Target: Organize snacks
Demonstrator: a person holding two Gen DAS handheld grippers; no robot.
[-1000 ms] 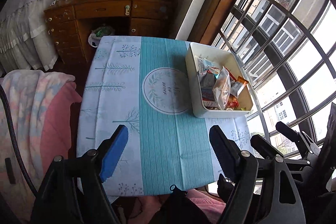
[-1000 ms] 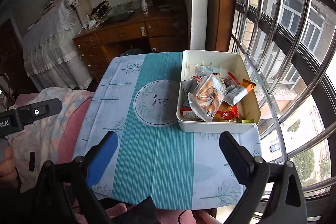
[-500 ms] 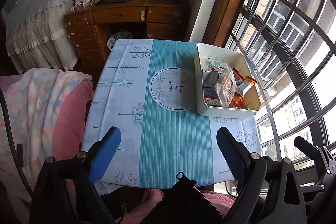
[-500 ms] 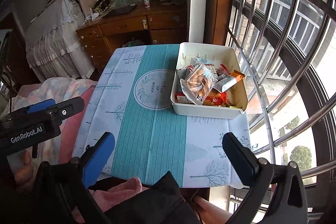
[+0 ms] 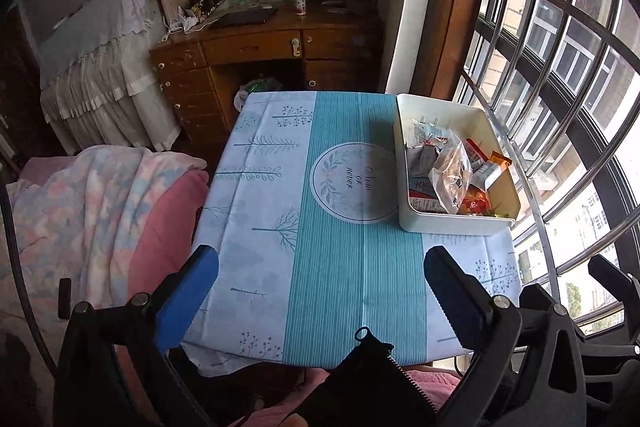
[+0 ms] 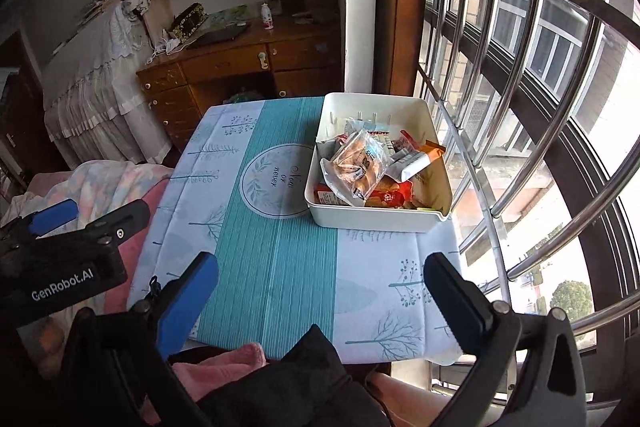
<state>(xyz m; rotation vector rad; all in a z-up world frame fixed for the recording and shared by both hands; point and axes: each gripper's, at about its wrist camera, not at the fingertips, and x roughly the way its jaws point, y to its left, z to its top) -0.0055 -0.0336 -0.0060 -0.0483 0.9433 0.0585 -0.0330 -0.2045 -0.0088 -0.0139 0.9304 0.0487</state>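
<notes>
- Looks like the tail end of the job, or a pause: every snack in sight sits piled in the white bin point(image 6: 376, 219), right of centre in the right wrist view, hard against the window side of the counter point(image 6: 280, 267).
- On top of the heap: clear cookie bag point(image 6: 356, 163), with an orange-tipped bar point(image 6: 416, 157) beside it and red wrappers point(image 6: 390, 195) underneath.
- No loose packets on the teal cloth, so nothing obvious left to grab. Next move probably just a check, or a reach forward and right into the bin for sorting.
- Left claw point(image 5: 320, 283) spread wide, empty, hanging over the near edge of the counter, low in frame.
- Right claw point(image 6: 320, 287) same deal: fingers wide apart, pinching nothing, well short of the bin.
</notes>
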